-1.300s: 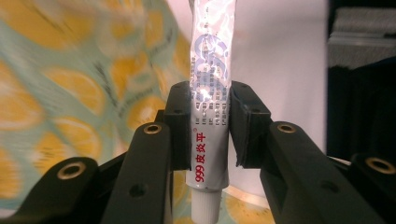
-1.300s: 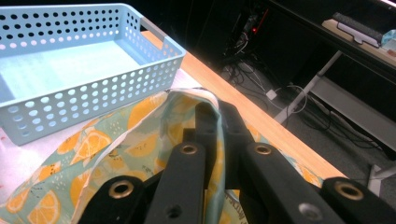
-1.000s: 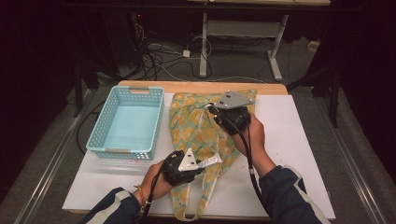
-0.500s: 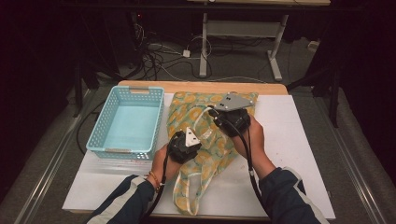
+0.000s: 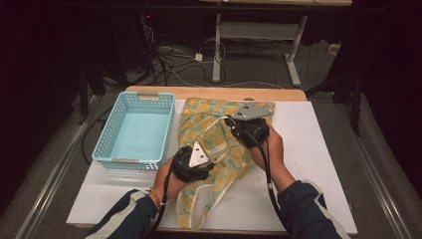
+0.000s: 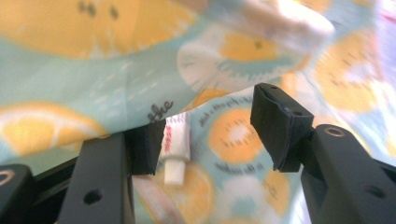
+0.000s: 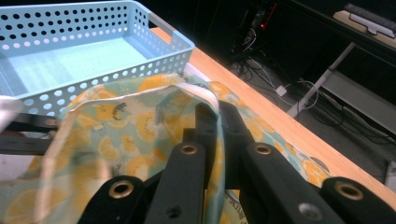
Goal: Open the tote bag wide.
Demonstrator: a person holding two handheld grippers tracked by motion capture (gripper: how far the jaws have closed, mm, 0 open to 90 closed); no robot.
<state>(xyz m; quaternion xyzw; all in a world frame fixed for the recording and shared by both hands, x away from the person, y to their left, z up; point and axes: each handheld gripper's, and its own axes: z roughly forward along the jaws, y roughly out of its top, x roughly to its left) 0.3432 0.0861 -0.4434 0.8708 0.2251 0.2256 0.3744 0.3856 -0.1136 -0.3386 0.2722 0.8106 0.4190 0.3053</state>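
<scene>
A cloth bag (image 5: 199, 117) printed with orange slices lies on the white board (image 5: 318, 149). My right gripper (image 5: 230, 124) is shut on the bag's upper rim (image 7: 205, 100) and holds that edge lifted. My left gripper (image 5: 213, 148) points into the bag's mouth. Its jaws have just been opening and now stand open (image 6: 210, 135). A small white tube with red print (image 6: 176, 147) lies on the fabric (image 6: 93, 60) between them. It sits right beside one pad (image 6: 144, 147) and well apart from the other.
A light blue perforated basket (image 5: 114, 149) stands empty to the left of the bag, with its wall (image 7: 93, 91) close to my right gripper. The bag's looped straps (image 5: 199, 209) trail toward the board's front edge. The wooden table edge (image 5: 214, 93) runs behind.
My left gripper carried a small white thing from the board's front edge up to the bag's mouth, and its jaws now stand wider. The right gripper has stayed put on the rim.
</scene>
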